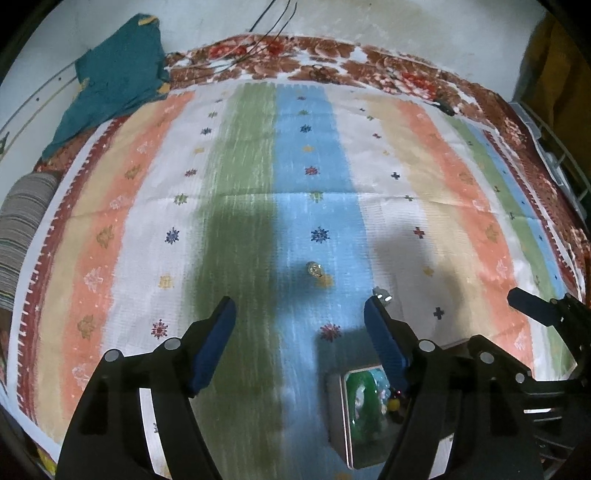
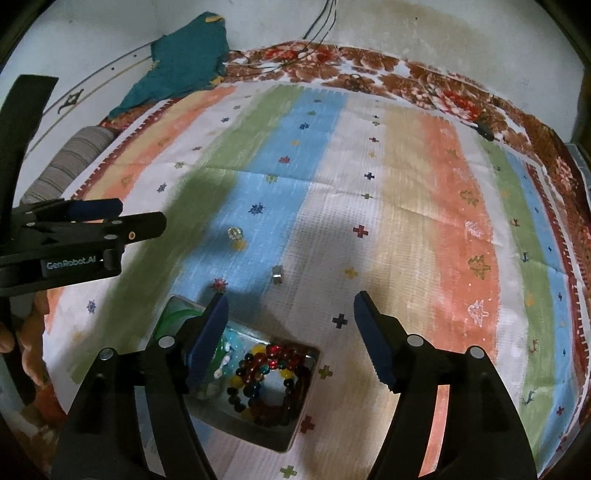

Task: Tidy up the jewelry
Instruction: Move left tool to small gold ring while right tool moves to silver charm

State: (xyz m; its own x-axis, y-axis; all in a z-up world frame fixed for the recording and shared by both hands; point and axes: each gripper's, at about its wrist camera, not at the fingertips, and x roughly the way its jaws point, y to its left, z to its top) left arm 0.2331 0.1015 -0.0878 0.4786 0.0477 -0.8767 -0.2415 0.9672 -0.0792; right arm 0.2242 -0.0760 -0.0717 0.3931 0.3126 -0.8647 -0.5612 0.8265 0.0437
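A metal tin [image 2: 304, 397] lies on the striped cloth and holds beaded bracelets [image 2: 269, 373] and green and pale blue pieces; it also shows in the left wrist view [image 1: 338, 413]. A clear crystal ring [image 1: 314, 268] [image 2: 235, 233] and a small silver ring [image 1: 383, 294] [image 2: 277, 274] lie loose on the cloth beyond the tin. My left gripper [image 1: 300, 312] is open and empty, above the cloth left of the tin. My right gripper [image 2: 291, 305] is open and empty, just over the tin's far edge.
The striped cloth [image 1: 461, 192] covers a floral blanket [image 1: 369, 70]. A teal cloth [image 1: 114, 81] and a striped roll [image 1: 22, 229] lie at the far left. Cables [image 1: 273, 22] hang by the wall. The right gripper's finger [image 1: 532, 306] shows at the right edge.
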